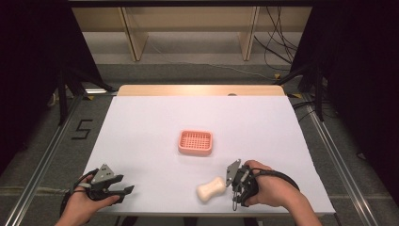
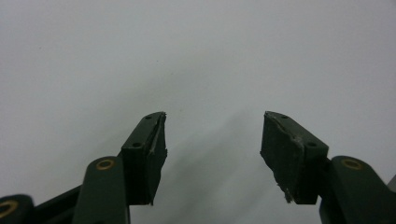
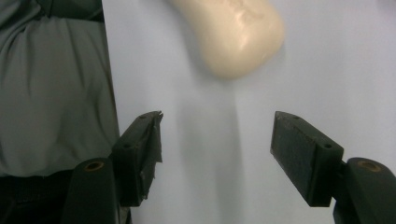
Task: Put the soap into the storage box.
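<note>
A cream soap bar (image 1: 211,189), waisted in the middle, is seen lying flat on the white tabletop (image 1: 150,127) near the front edge, tilted w/ its far end up-right in the high view. The right gripper (image 1: 229,181) is held just beside that end of the bar, pointed left toward it; no contact can be made out. In the right gripper view the jaws are spread wide w/ nothing between them, and the soap's rounded end (image 3: 233,32) is seen ahead of the tips, apart from both pads. A grey garment fold (image 3: 51,88) is seen past the table edge at that view's left.

A pink slotted soap dish (image 1: 195,142) is set mid-table, beyond the bar and well apart from it; its tray is seen w/o contents.

The left gripper (image 1: 124,190) is held low at the front-left corner of the table, pointed right, far from both soap and dish. In the left gripper view its 2 jaws are also spread wide, over bare white surface, w/ nothing gripped.

A "5" mark (image 1: 81,129) is seen on the floor left of the table.
</note>
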`<state>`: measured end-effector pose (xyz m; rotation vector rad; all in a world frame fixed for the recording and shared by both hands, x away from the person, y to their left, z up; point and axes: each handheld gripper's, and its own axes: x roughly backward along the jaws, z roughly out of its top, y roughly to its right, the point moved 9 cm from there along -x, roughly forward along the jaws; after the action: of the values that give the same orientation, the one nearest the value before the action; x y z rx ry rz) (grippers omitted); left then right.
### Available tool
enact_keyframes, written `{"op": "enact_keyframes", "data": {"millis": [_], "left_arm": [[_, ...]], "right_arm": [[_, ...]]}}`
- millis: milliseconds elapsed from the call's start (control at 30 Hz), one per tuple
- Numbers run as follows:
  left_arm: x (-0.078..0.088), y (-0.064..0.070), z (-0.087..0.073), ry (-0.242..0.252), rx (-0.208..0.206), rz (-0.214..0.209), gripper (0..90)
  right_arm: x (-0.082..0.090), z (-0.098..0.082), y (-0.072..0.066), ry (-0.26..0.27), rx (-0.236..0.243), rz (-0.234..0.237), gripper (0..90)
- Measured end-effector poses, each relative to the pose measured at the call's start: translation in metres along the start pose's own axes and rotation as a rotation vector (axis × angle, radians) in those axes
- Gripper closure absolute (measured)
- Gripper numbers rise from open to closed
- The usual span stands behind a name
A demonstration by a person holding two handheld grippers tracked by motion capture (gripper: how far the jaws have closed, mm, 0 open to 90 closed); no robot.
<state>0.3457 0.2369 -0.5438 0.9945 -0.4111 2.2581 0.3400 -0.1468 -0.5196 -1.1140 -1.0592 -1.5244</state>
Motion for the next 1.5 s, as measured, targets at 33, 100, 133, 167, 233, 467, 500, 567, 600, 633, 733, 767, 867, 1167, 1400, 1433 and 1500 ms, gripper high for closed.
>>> {"op": "enact_keyframes", "data": {"millis": [33, 100, 133, 167, 233, 467, 500, 567, 600, 633, 733, 767, 867, 1167, 1400, 1433, 1500], "left_arm": [[0.001, 0.0, -0.001, -0.009, -0.008, -0.008, 39.6], [0.001, 0.0, -0.001, -0.003, 0.007, -0.013, 39.6], [0.001, 0.0, -0.002, -0.01, 0.009, -0.013, 39.6], [0.0, 0.0, -0.001, -0.006, 0.01, -0.012, 39.6], [0.001, -0.002, -0.001, -0.01, -0.006, -0.004, 39.6], [0.0, 0.001, 0.001, 0.018, 0.016, -0.011, 39.6], [0.0, 0.001, 0.001, 0.02, 0.017, -0.011, 39.6], [0.0, 0.001, 0.001, 0.019, 0.016, -0.012, 39.6], [0.0, 0.001, 0.001, 0.018, 0.014, -0.012, 39.6], [0.0, 0.002, 0.001, 0.021, 0.035, -0.021, 39.5], [0.0, 0.002, 0.001, 0.02, 0.034, -0.021, 39.5], [0.0, 0.002, 0.001, 0.019, 0.033, -0.021, 39.5], [0.001, 0.001, 0.002, 0.018, 0.014, -0.014, 39.5], [0.001, 0.0, 0.002, 0.019, 0.013, -0.018, 39.5], [0.001, 0.001, 0.001, 0.012, 0.012, -0.02, 39.5], [0.001, 0.001, 0.001, 0.013, 0.013, -0.021, 39.5], [0.001, 0.0, 0.001, 0.01, 0.01, -0.02, 39.4]], "right_arm": [[0.001, 0.006, 0.001, 0.006, 0.019, 0.004, 33.7], [0.001, 0.009, 0.002, 0.016, 0.04, 0.009, 33.6], [0.001, 0.012, 0.005, 0.002, 0.073, 0.007, 33.5], [0.002, 0.015, 0.005, -0.017, 0.045, 0.01, 33.8], [0.003, 0.017, 0.009, -0.026, 0.074, 0.003, 34.0], [0.0, 0.036, 0.014, -0.012, 0.168, 0.02, 34.4], [-0.001, 0.037, 0.014, -0.018, 0.182, 0.021, 34.3], [-0.003, 0.043, 0.013, -0.016, 0.187, 0.031, 33.6], [-0.003, 0.043, 0.013, -0.016, 0.187, 0.031, 33.6], [-0.006, 0.047, 0.013, -0.012, 0.212, 0.044, 33.0], [-0.007, 0.048, 0.015, -0.027, 0.213, 0.035, 32.9], [-0.008, 0.051, 0.014, -0.01, 0.22, 0.046, 32.8], [-0.01, 0.056, 0.015, -0.025, 0.255, 0.049, 32.8], [-0.019, 0.068, 0.011, -0.027, 0.281, 0.079, 32.8], [-0.023, 0.067, 0.008, -0.083, 0.279, 0.089, 32.8], [-0.023, 0.068, 0.006, -0.085, 0.261, 0.087, 32.8], [-0.027, 0.074, 0.007, -0.04, 0.329, 0.112, 32.9]]}}
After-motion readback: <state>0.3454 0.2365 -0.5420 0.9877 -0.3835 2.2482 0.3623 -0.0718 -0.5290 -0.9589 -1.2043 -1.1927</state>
